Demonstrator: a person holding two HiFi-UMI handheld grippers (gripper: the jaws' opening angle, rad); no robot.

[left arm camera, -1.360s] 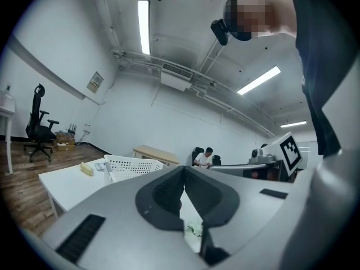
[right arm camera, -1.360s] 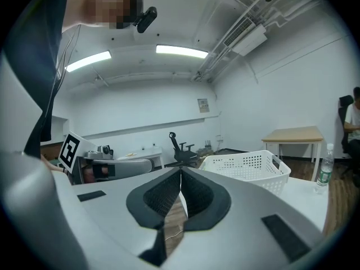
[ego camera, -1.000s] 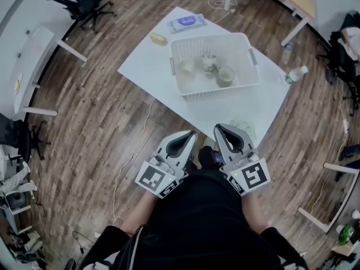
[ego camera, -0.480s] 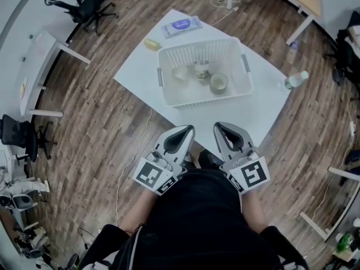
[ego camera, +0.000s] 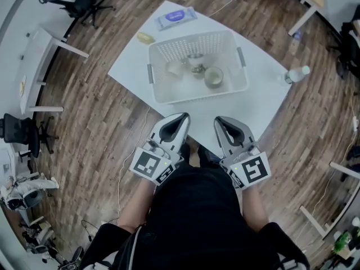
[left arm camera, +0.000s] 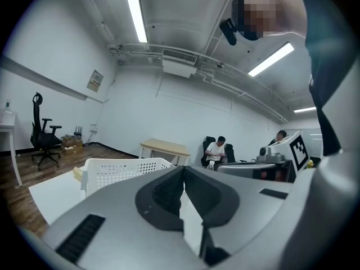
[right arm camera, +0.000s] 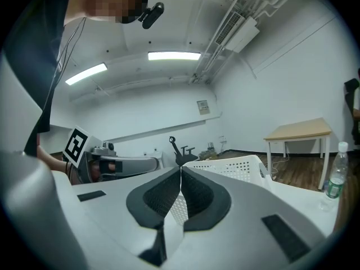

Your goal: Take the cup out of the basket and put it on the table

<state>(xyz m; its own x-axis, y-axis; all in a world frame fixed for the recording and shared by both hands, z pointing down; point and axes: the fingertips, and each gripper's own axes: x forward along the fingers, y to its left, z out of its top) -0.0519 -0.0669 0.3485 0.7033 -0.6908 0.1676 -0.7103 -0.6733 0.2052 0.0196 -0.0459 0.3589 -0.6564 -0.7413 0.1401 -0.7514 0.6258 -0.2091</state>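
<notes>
Head view looks steeply down on a white tabletop [ego camera: 263, 101] set cornerwise on a wood floor [ego camera: 95, 128]. A white perforated basket [ego camera: 194, 96] sits near the middle of it. Three cups lie inside the basket: a pale cup [ego camera: 173, 68] on the left, a patterned cup [ego camera: 195, 61] behind the middle, and a greenish cup [ego camera: 214, 76] on the right. All three are close together.

The left hand-held gripper [ego camera: 180, 118] and the right hand-held gripper [ego camera: 221, 121] are held side by side in front of the person's body. Their tips are at the tabletop's near edge, short of the basket and pointing toward it. In each gripper view the dark pads meet along a thin line with nothing between them, so both hand-held grippers are fully closed and empty. Both views also show the basket's wall ahead of the tips.

A bottle [ego camera: 295, 75] stands at the tabletop's right corner. A wipes pack [ego camera: 176, 17] lies at the far corner, and a small yellow object [ego camera: 145, 37] lies just left of the basket. An office chair [ego camera: 84, 1] stands on the floor beyond.
</notes>
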